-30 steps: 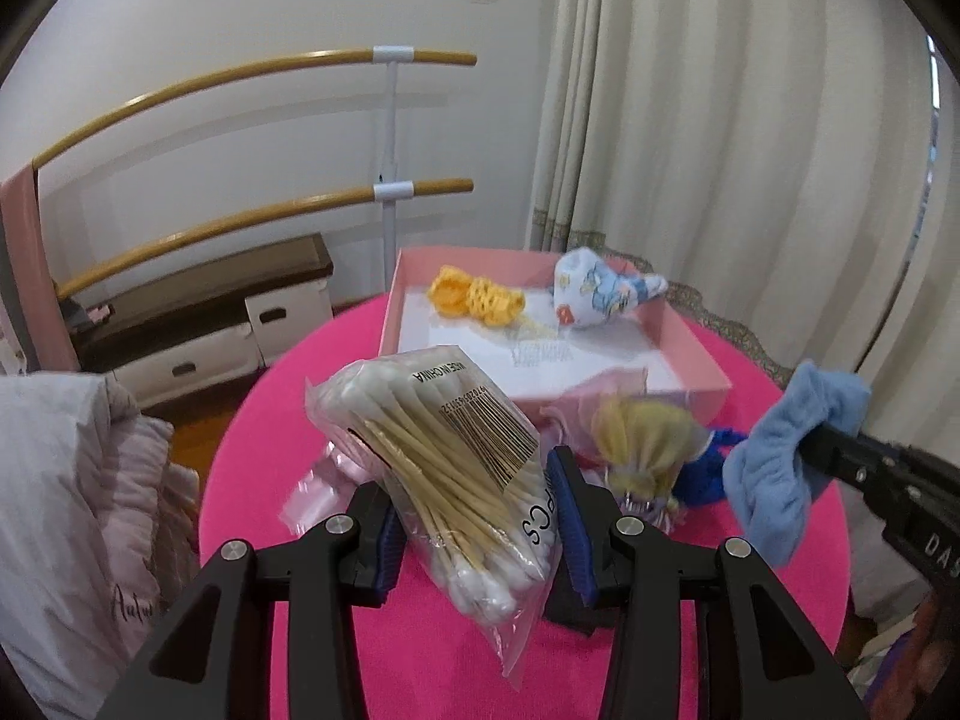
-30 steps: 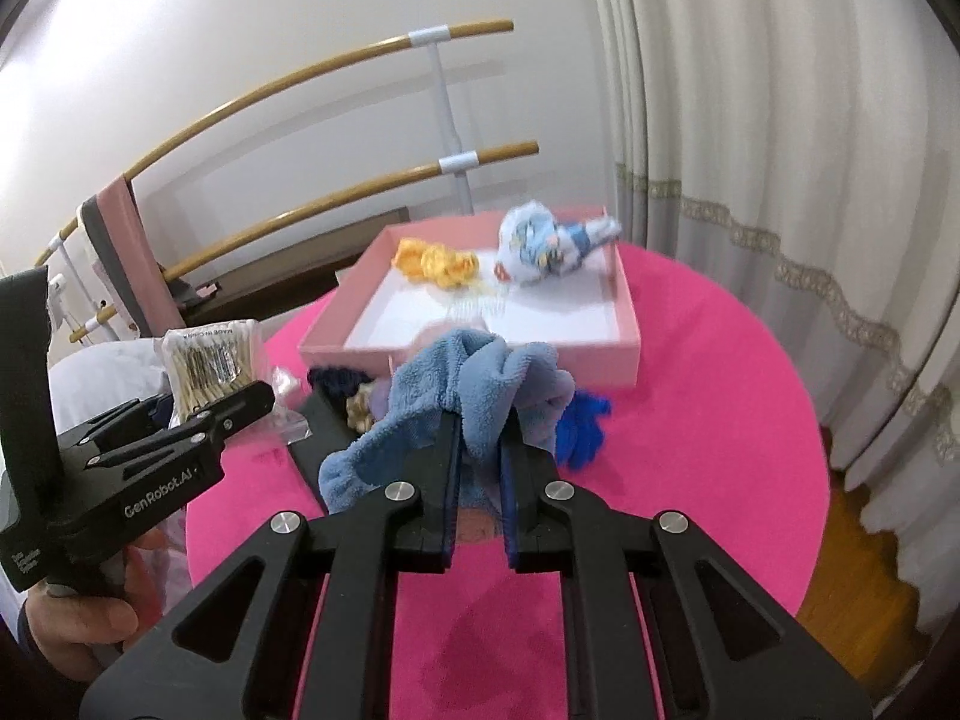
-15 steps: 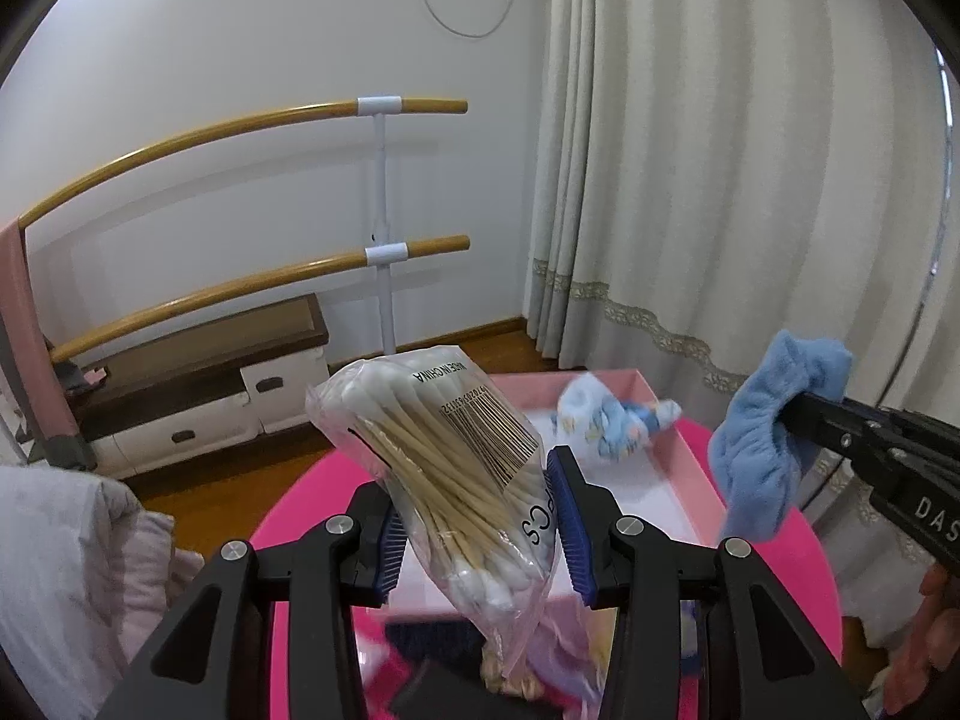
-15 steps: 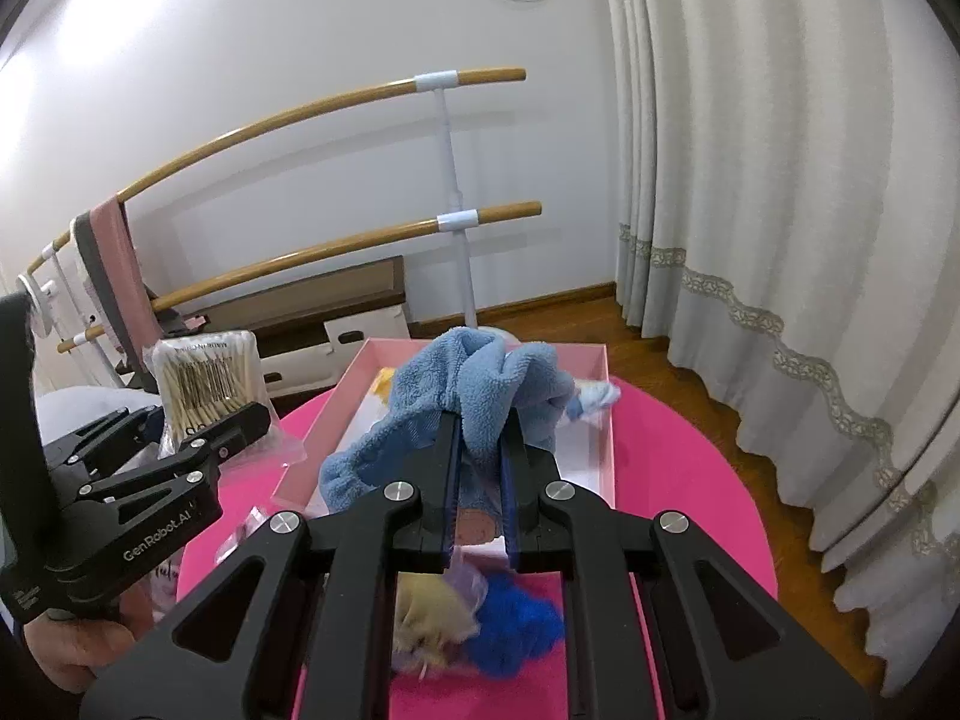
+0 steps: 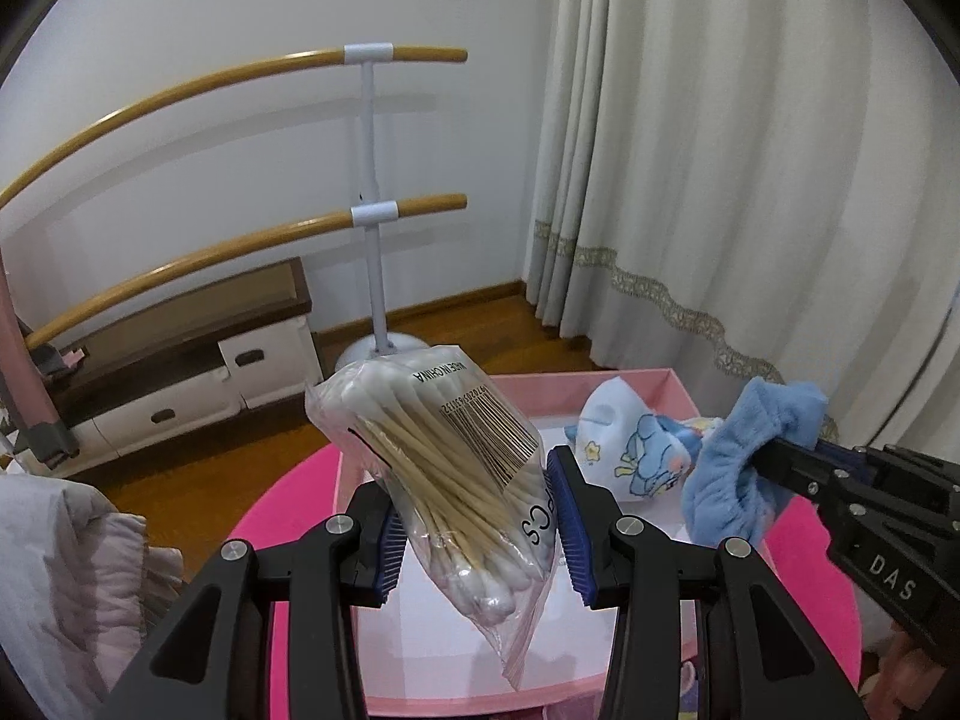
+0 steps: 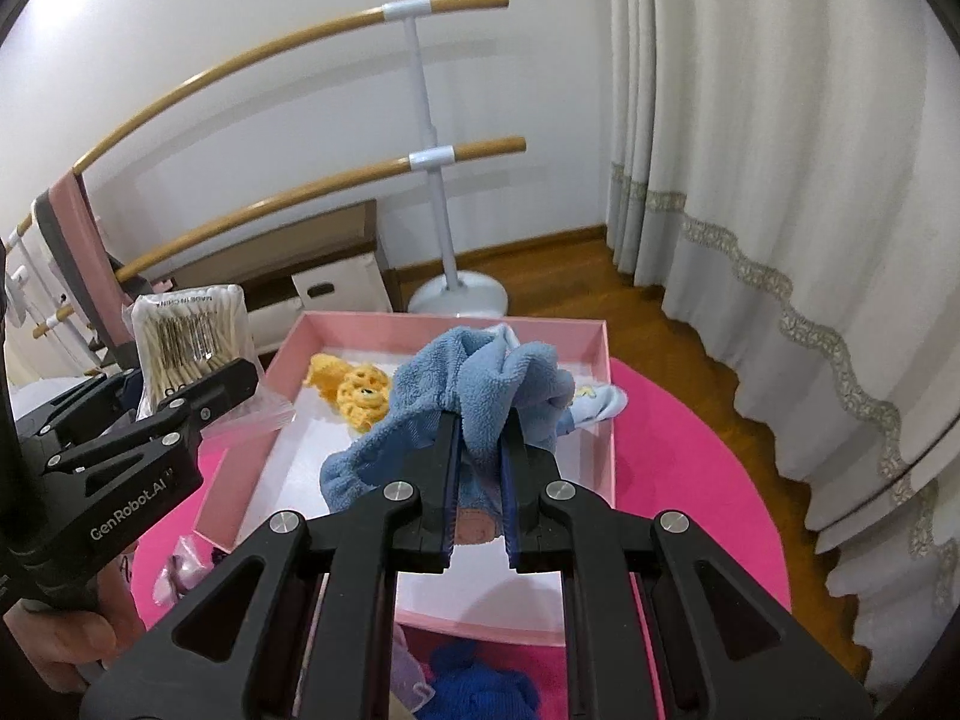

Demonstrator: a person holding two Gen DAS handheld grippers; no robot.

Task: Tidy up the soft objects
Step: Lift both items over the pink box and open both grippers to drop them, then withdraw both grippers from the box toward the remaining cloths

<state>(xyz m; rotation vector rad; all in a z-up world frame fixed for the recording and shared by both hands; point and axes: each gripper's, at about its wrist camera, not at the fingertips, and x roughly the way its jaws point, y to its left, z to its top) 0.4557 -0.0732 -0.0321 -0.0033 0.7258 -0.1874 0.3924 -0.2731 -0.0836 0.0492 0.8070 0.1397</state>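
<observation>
My left gripper (image 5: 477, 525) is shut on a clear bag of cotton swabs (image 5: 456, 480) and holds it above the pink box (image 5: 480, 702). It also shows in the right wrist view (image 6: 186, 354). My right gripper (image 6: 480, 474) is shut on a light blue fluffy cloth (image 6: 480, 384), held over the pink box (image 6: 606, 408). The cloth also shows in the left wrist view (image 5: 738, 474). Inside the box lie a yellow crocheted piece (image 6: 354, 390) and a white-and-blue printed soft toy (image 5: 630, 450).
The box sits on a round pink table (image 6: 690, 480). A dark blue soft item (image 6: 480, 684) and a small plastic packet (image 6: 174, 564) lie on the table in front of the box. A wooden barre (image 5: 372, 216), curtains (image 5: 750, 180) and a low cabinet (image 5: 180, 360) stand behind.
Both grippers have moved forward and down over the pink box with their loads. The box interior now fills more of both views.
</observation>
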